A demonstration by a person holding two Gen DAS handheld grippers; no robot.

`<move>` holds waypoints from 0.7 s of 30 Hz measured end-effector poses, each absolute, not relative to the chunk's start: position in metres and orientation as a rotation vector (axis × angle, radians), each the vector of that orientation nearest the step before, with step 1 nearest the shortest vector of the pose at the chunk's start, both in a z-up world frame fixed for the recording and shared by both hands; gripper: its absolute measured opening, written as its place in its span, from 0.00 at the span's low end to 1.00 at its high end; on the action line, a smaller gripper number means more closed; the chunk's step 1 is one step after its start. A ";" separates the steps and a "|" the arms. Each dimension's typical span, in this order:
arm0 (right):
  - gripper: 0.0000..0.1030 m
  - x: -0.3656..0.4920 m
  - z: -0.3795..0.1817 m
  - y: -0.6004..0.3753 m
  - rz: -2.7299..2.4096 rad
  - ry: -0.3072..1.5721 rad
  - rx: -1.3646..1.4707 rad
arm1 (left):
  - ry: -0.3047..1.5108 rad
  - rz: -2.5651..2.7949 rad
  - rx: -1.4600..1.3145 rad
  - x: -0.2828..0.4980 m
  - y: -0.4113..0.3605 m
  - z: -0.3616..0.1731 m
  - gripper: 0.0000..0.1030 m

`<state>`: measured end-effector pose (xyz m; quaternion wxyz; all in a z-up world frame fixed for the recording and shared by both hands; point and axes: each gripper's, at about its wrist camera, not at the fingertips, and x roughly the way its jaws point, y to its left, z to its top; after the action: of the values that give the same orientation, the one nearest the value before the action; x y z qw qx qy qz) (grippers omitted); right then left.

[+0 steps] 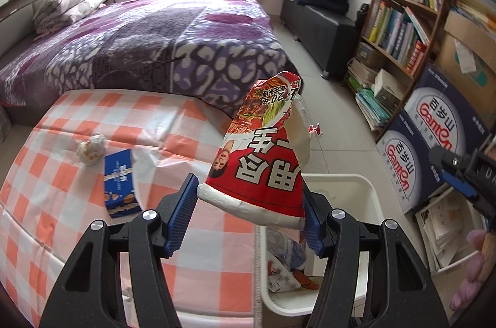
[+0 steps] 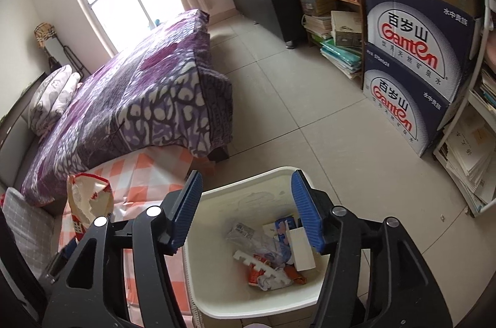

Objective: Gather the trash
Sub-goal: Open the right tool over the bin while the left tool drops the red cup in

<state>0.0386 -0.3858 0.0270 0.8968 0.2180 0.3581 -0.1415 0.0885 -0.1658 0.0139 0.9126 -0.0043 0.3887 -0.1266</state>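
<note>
My left gripper [image 1: 249,218] is shut on a red and white noodle wrapper [image 1: 263,154] and holds it above the edge between the checked table [image 1: 93,117] and the white trash bin [image 1: 356,188]. The wrapper also shows in the right wrist view [image 2: 88,197]. On the table lie a crumpled paper ball [image 1: 91,148] and a blue snack box [image 1: 119,183]. My right gripper [image 2: 246,211] is open and empty above the bin [image 2: 257,188], which holds several pieces of trash [image 2: 269,259]. The right gripper also shows at the right edge of the left wrist view [image 1: 465,176].
A bed with a purple blanket [image 1: 139,46] stands behind the table. A bookshelf [image 1: 403,18], stacked blue water cartons [image 2: 412,64] and piles of paper [image 2: 471,154] line the right wall. Tiled floor [image 2: 310,111] lies between bed and shelf.
</note>
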 end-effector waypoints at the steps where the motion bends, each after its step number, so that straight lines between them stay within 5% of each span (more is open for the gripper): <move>1: 0.58 0.038 0.027 -0.389 -0.299 0.740 0.456 | 0.803 -0.273 0.002 0.087 -0.171 0.013 0.58; 8: 0.79 0.026 0.029 -0.415 -0.356 0.718 0.521 | 0.834 -0.366 0.070 0.075 -0.206 0.002 0.61; 14: 0.86 0.020 0.031 -0.427 -0.384 0.700 0.568 | 0.887 -0.471 0.060 0.067 -0.221 -0.005 0.80; 21: 0.91 0.026 0.024 -0.425 -0.370 0.741 0.613 | 0.915 -0.410 0.107 0.071 -0.211 -0.016 0.86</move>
<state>0.0264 -0.4245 0.0244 0.8700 0.2933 0.3545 -0.1771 0.0714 -0.2115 -0.0158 0.8755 0.0511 0.4385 -0.1965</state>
